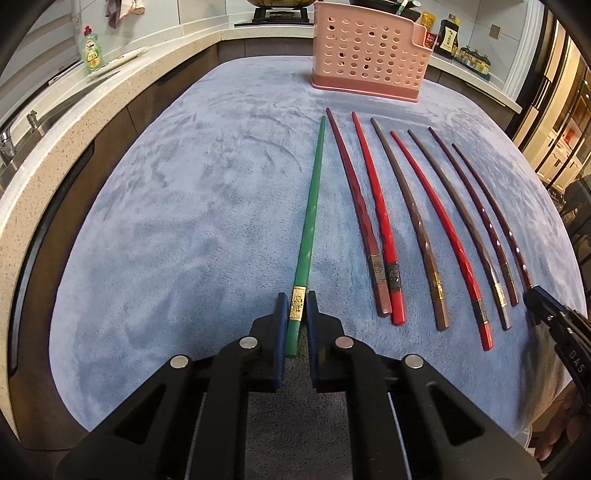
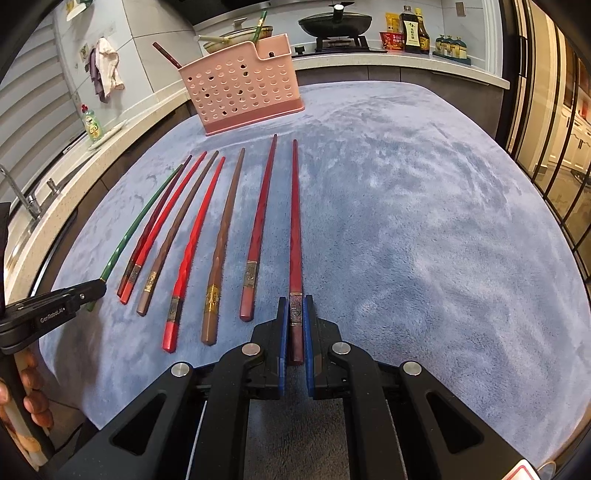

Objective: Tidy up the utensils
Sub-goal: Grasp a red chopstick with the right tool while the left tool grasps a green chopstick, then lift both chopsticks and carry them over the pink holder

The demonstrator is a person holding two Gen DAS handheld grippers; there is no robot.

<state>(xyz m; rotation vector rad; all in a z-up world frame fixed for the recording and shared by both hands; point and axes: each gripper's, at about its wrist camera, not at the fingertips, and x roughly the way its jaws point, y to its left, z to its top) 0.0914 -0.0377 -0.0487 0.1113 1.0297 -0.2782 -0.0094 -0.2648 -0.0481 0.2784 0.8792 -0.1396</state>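
Note:
My left gripper [image 1: 296, 301] is shut on the thick end of a green chopstick [image 1: 312, 206], which lies along the blue cloth. My right gripper [image 2: 295, 306] is shut on the thick end of a dark red chopstick [image 2: 295, 221], the rightmost of the row. Several more red, brown and maroon chopsticks [image 1: 380, 206] lie side by side between the two. A pink perforated holder [image 1: 369, 48] stands at the far end of the cloth; in the right wrist view [image 2: 243, 85] it holds a maroon and a green chopstick. The left gripper also shows in the right wrist view [image 2: 94, 290].
The blue cloth [image 2: 424, 221] covers the table. A speckled stone counter [image 1: 48, 155] with a sink and a green soap bottle [image 1: 90, 51] runs along the left. A stove with a black pan [image 2: 334, 22] and sauce bottles [image 2: 413, 31] stand behind.

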